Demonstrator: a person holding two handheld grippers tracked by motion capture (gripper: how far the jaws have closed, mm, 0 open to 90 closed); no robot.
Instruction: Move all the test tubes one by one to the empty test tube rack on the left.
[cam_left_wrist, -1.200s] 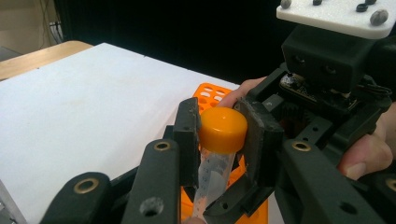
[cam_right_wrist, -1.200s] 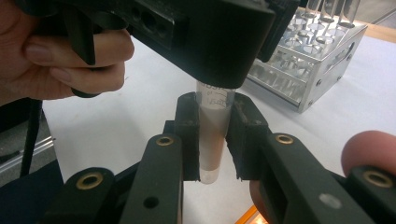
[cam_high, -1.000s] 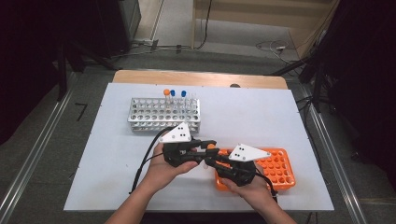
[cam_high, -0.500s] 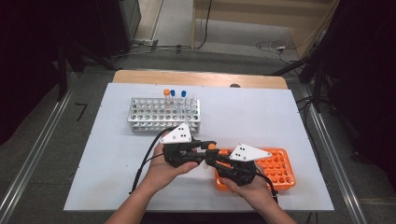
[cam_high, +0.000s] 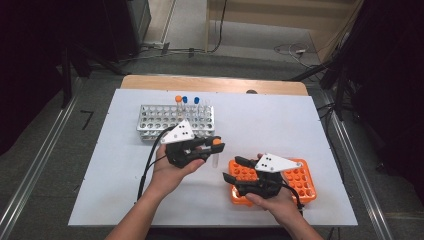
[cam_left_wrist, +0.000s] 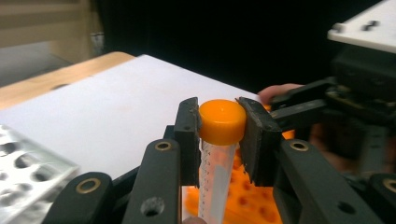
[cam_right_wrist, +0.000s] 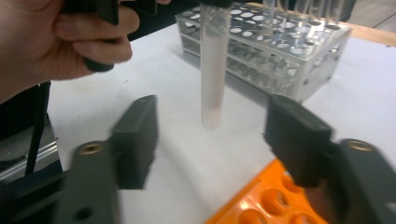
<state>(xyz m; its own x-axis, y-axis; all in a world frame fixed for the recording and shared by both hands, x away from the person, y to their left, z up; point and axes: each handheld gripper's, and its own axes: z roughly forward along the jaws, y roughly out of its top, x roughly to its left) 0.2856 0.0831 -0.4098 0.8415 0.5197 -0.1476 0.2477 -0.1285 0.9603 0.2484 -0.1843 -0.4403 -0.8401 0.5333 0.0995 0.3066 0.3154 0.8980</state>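
While the left gripper (cam_high: 216, 146) clamps its jaws on the orange cap of a clear tube (cam_left_wrist: 215, 158), the tube hangs upright above the white tabletop (cam_high: 280, 120), just off the near-left corner of the orange rack (cam_high: 300, 176). Right gripper (cam_high: 231, 169): jaws have just been opening and stand wide apart, gripping nothing; the tube hangs beyond them, untouched. Metal rack (cam_high: 155, 119): toward the far-left part of the tabletop, carrying a few capped tubes at its right end. Progress, as judged: the tube appears to be mid-transfer between the two racks, already passed to the left gripper and not yet seated in any hole; carrying and lowering it into a rack remain. Left gripper view: shows the pads (cam_left_wrist: 188, 135) pressing both sides of the cap and the printed scale on the tube. Right gripper view: shows the tube's rounded bottom (cam_right_wrist: 211, 116) hanging free, clear of the tabletop, with the metal rack behind it.
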